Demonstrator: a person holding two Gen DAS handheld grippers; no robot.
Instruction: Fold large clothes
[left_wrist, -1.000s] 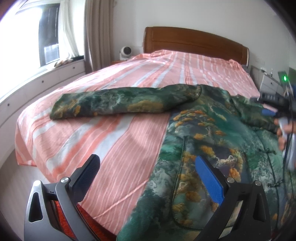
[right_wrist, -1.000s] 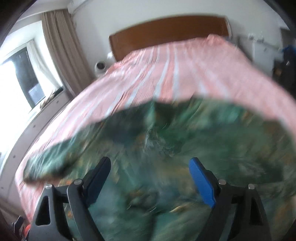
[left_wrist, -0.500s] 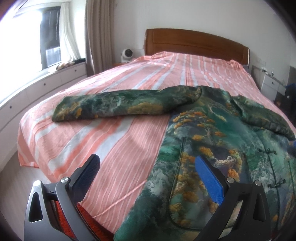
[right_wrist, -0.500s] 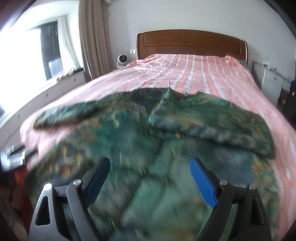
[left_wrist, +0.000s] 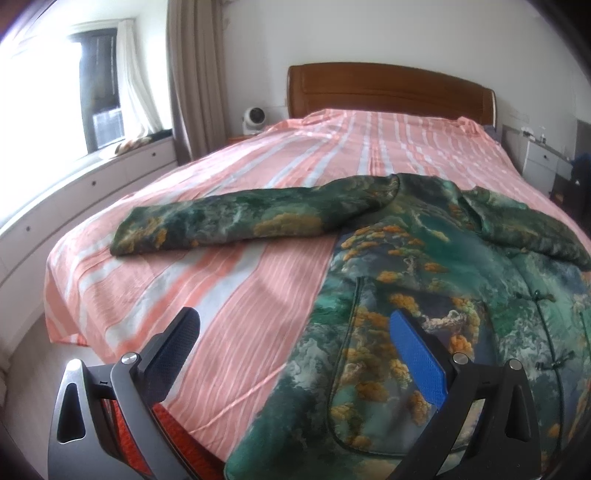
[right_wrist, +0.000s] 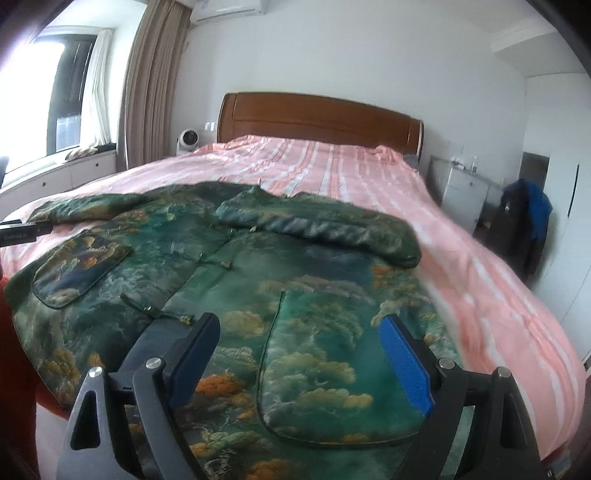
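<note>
Both grippers, left gripper (left_wrist: 295, 354) and right gripper (right_wrist: 301, 354), hover unclenched over jacket (right_wrist: 229, 280); one sleeve (right_wrist: 317, 229) folded in, other sleeve (left_wrist: 236, 218) spread for folding.

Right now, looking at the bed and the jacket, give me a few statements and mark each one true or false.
1. The green jacket lies spread on the striped bedspread. True.
2. One sleeve stretches out sideways over the bedspread. True.
3. The right gripper is clamped on the jacket. False: its jaws stand open, empty.
4. The headboard is white metal. False: it is brown wood.
5. The left gripper holds the sleeve. False: its jaws are open, holding nothing.
</note>
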